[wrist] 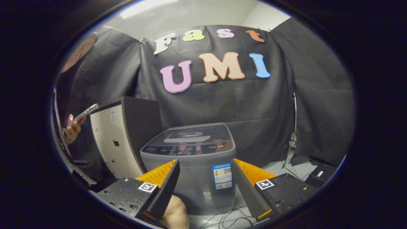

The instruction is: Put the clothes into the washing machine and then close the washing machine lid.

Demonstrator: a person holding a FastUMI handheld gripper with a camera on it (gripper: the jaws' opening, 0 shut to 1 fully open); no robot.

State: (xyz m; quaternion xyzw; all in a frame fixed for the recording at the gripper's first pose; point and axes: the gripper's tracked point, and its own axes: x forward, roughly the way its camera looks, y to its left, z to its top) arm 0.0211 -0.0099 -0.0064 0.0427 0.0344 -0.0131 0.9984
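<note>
The hand-held gripper (205,167) is hanging wide open, holding nothing. The washing machine (190,159) is standing upright in the lower centre, beyond the fingers, lid (194,136) down, control panel facing the camera.

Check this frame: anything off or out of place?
Washer lid is shut and no clothes are in sight, though loading comes first. Gripper is open, holding nothing, short of the washer. Loose cables lie on the floor at its base.
</note>
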